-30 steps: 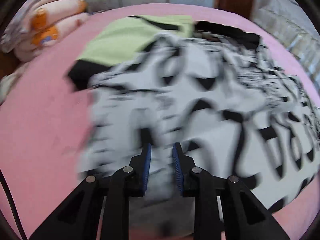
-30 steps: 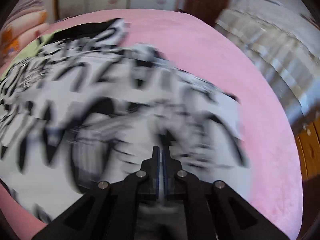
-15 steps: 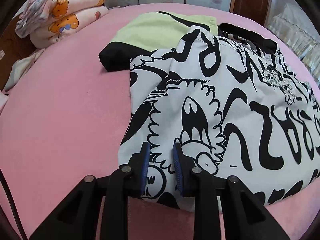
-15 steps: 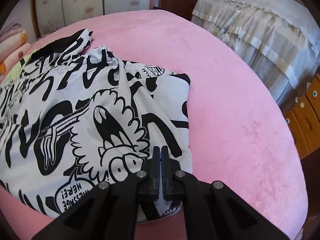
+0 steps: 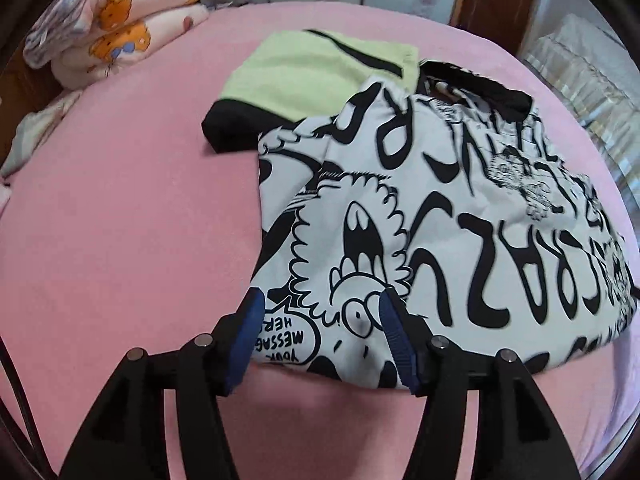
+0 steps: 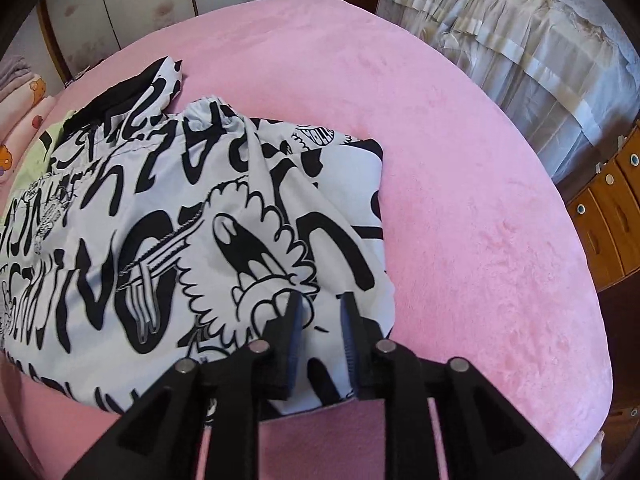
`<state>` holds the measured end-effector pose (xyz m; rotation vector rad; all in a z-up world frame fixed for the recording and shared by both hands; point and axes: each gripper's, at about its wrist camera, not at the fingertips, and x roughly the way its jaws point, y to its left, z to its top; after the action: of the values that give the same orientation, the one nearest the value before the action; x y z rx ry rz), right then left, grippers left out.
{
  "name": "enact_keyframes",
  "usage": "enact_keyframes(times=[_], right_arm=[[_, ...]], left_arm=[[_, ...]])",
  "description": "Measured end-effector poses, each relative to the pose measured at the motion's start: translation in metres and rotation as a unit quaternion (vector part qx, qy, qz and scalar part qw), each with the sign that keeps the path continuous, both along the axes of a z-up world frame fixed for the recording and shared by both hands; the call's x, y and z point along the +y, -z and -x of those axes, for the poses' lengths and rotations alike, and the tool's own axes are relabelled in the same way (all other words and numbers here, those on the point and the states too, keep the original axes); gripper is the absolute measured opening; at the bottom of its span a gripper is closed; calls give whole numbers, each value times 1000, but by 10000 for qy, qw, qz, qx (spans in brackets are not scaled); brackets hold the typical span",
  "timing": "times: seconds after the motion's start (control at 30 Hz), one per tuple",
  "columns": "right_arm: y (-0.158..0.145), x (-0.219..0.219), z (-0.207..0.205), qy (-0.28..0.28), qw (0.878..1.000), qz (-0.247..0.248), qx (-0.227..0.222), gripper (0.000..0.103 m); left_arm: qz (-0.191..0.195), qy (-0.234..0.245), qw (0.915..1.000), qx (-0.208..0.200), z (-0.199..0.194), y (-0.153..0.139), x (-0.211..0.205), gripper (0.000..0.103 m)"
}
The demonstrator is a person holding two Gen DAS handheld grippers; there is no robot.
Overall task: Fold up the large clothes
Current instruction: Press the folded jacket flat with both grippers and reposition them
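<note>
A white garment with black cartoon print (image 5: 420, 216) lies folded on the pink bed (image 5: 120, 240); it also shows in the right wrist view (image 6: 168, 248). My left gripper (image 5: 320, 308) is open, its blue pads either side of the garment's near left corner, just above it. My right gripper (image 6: 320, 304) is open, its fingers over the garment's near right corner. Neither holds the cloth.
A folded light green and black garment (image 5: 312, 76) lies behind the printed one, partly under it. Stacked pink bedding (image 5: 112, 28) sits at the far left. A second bed with a cream frilled cover (image 6: 520, 40) and wooden drawers (image 6: 612, 208) stand to the right.
Both grippers brought the garment's edge down onto the bed, then opened and let it go. The left jaws opened wide, the right jaws partly.
</note>
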<state>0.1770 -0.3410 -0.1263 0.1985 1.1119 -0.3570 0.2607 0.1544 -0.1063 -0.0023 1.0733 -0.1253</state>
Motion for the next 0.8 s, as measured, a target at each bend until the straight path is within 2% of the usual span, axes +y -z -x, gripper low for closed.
enact_keyframes(times=[0.3, 0.5, 0.53, 0.63, 0.67, 0.8], right_arm=[[-31, 32, -13, -393, 9990, -40, -208, 24], [-54, 57, -31, -695, 9968, -126, -370, 24], [-58, 60, -37, -724, 9964, -189, -405, 26], [-67, 66, -56, -764, 9953, -321, -499, 46], [-70, 68, -68, -761, 9952, -302, -543, 49], [-75, 72, -117, -748, 9938, -570, -595, 49]], left_arm=[[67, 156, 9994, -314, 5, -33, -1, 58], [207, 370, 9979, -494, -6, -57, -21, 58], [243, 450, 9972, -543, -8, -62, -26, 58], [253, 659, 9952, -679, -20, -72, -44, 59], [244, 724, 9945, -723, -27, -75, -52, 60], [194, 888, 9924, -829, -58, -76, -80, 60]])
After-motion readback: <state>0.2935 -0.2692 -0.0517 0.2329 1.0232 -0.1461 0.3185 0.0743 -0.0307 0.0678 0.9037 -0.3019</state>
